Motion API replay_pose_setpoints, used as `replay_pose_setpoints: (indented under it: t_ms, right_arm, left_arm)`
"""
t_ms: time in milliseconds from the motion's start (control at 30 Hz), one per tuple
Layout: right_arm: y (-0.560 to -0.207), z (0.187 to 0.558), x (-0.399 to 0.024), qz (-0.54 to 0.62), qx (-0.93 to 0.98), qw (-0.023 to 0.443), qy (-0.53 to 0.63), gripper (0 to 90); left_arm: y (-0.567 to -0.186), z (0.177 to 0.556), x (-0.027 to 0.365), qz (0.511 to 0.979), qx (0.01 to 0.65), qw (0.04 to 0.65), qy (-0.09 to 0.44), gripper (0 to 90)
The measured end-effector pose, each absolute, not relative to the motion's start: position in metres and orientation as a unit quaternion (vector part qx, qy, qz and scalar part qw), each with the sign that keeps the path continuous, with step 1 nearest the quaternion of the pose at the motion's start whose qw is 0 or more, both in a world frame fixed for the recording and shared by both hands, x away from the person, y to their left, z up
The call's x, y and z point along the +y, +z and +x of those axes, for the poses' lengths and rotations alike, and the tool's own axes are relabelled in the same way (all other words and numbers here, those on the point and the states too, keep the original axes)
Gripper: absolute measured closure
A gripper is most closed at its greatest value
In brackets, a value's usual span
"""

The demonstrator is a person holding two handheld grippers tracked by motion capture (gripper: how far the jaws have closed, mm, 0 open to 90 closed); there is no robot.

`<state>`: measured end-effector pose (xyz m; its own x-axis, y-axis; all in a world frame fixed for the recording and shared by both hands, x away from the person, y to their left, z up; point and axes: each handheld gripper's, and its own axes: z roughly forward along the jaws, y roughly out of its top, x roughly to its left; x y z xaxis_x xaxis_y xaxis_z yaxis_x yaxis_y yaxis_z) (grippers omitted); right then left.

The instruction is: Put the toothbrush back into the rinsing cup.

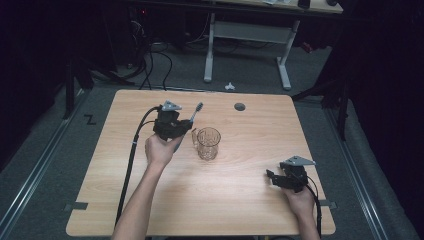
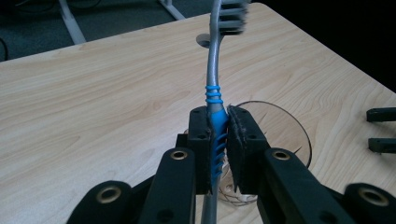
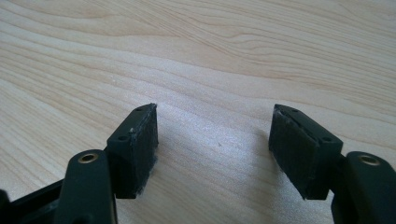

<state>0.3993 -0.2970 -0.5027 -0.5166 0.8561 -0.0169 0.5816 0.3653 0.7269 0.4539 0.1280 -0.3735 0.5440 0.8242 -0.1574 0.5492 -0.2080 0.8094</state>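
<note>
My left gripper [image 2: 218, 122] is shut on a toothbrush [image 2: 214, 70] with a grey neck and a blue ribbed handle; its bristle head points up and away. In the high view the left gripper [image 1: 186, 125] holds the toothbrush [image 1: 196, 111] just left of a clear glass mug [image 1: 208, 143] standing mid-table. The mug's rim [image 2: 299, 135] shows behind the left jaws. My right gripper [image 3: 212, 140] is open over bare wood with nothing between its pads. In the high view the right gripper [image 1: 270, 176] rests low near the table's right front, well apart from the mug.
The wooden table [image 1: 240, 195] has a round cable hole [image 1: 240, 106] near its far edge. Beyond it stand a white desk frame [image 1: 283, 60] and cables on the floor. The right gripper's two jaws [image 2: 380, 130] show at the right edge of the left gripper view.
</note>
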Motion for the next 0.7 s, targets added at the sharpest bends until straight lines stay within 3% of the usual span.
replay_pose_setpoints:
  t_ms: [700]
  right_arm:
    - [-0.503,0.399,-0.297,0.448,0.801,0.202,0.341,33.4]
  left_arm:
    - [-0.373,0.474,0.119,0.740,0.446,0.473,0.172,80.2]
